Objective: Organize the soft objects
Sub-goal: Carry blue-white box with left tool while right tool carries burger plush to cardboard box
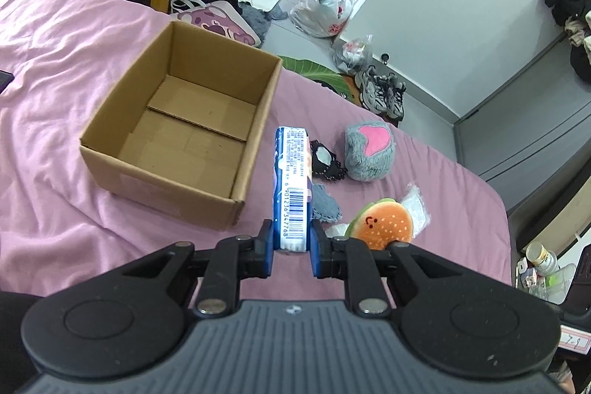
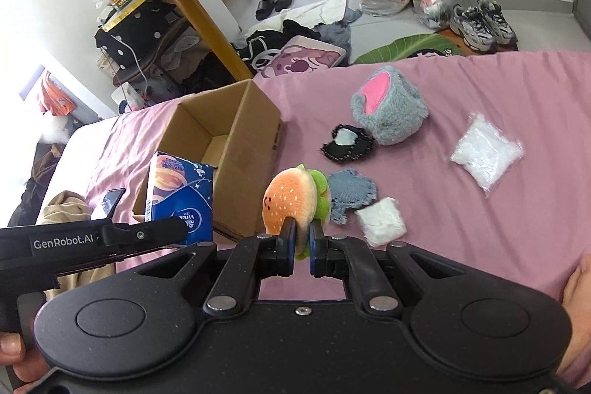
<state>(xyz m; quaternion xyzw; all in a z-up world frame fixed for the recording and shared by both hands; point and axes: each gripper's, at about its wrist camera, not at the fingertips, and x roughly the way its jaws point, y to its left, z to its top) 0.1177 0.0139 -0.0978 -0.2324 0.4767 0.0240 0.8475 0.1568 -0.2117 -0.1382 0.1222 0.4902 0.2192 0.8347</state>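
Tissue pack [image 1: 290,187]: clamped in left gripper [image 1: 291,239], long axis pointing up-frame.
Box [image 1: 184,120]: seen upper left, just beside pack.
Burger toy [image 2: 293,200]: pinched by right gripper [image 2: 301,239], box lies up-left.

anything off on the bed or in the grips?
Nothing spilled or damaged. One oddity: the left hand-held gripper pinches the blue tissue pack by one end only, so the pack juts forward, edge-up. The right hand-held gripper is shut on the burger plush. The cardboard box sits upright and is still empty.
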